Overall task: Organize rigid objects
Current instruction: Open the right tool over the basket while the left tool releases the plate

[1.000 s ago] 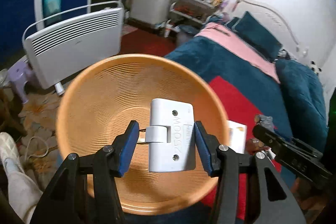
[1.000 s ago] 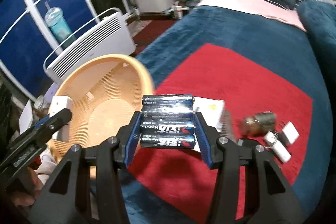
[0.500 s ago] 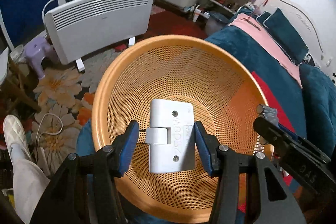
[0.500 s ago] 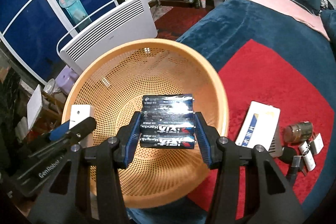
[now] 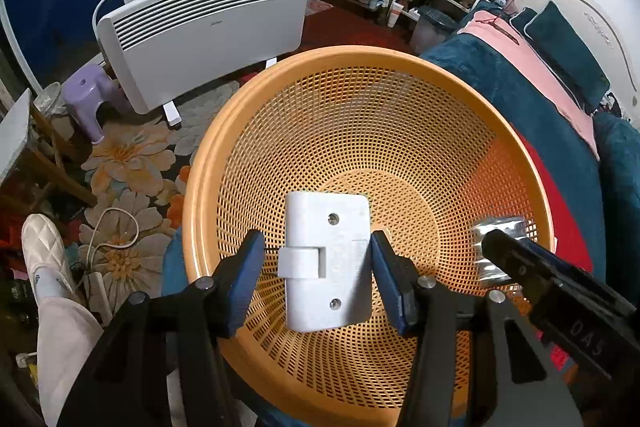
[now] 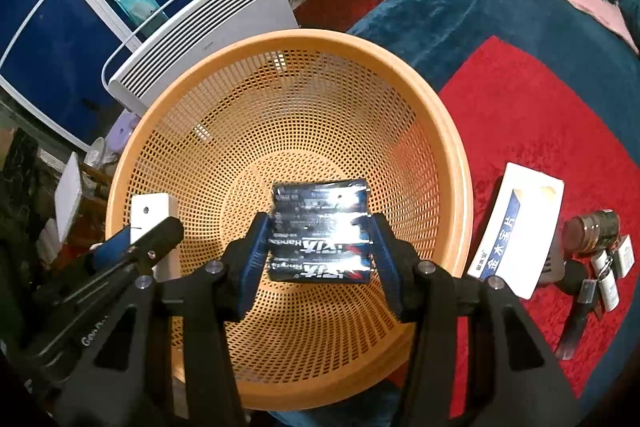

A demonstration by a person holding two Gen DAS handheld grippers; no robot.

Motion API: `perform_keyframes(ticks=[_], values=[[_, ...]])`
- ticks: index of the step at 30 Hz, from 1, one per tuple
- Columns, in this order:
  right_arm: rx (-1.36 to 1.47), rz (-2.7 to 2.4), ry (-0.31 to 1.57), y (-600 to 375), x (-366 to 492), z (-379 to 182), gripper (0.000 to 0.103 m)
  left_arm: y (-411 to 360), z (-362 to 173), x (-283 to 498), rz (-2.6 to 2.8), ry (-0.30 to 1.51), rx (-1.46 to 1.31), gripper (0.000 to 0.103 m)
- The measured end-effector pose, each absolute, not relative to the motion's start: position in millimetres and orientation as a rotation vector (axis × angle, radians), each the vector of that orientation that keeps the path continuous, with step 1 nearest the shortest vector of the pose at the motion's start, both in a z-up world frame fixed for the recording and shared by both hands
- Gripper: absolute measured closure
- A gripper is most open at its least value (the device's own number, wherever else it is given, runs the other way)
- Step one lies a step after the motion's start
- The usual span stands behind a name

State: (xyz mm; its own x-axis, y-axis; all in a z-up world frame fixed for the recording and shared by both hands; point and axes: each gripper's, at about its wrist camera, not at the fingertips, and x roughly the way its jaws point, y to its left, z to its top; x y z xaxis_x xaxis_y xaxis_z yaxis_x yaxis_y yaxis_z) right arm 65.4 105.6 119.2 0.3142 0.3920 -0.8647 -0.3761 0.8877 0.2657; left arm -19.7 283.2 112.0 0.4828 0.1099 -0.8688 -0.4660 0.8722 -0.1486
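Note:
An orange mesh basket (image 5: 360, 75) sits at the bed's edge, also in the right wrist view (image 6: 280, 47). My left gripper (image 5: 318, 275) is shut on a white plastic hinge-like block (image 5: 326, 259) and holds it over the basket's inside. My right gripper (image 6: 318, 247) is shut on a shrink-wrapped pack of batteries (image 6: 320, 231), also over the basket's inside. Each gripper shows in the other's view: the right gripper (image 5: 500, 247) with the pack at the right, the left gripper (image 6: 160, 227) with the white block (image 6: 154, 211) at the left.
On the red cloth (image 6: 540, 107) right of the basket lie a white and blue box (image 6: 516, 227), a small brown jar (image 6: 592, 231) and several small items. A white heater (image 5: 200, 27) stands on the floor behind the basket.
Both grippers have moved forward and down over the basket with their loads. The basket now fills both views, seen more from above.

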Motion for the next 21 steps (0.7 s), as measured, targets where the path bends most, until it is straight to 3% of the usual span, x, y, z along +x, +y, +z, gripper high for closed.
perform_keyframes(ticks=[2,4,6,11,15,21], values=[[0.008,0.502,1.141,105,66,121,0.05,283,113,-20,0.355,1.007,-0.39,0.042],[-0.009,0.495,1.126,106,66,124,0.044,282,115,-20,0.352,1.002,-0.392,0.023],[-0.01,0.496,1.11,104,65,127,0.031,280,116,-21,0.367,0.989,-0.369,0.019],[0.009,0.483,1.097,96,65,129,0.014,279,119,-22,0.35,0.971,-0.384,0.014],[0.017,0.474,1.09,91,66,132,0.008,276,120,-19,0.336,0.982,-0.372,0.001],[0.001,0.47,1.076,88,65,136,0.004,271,120,-18,0.336,0.978,-0.345,0.001]])
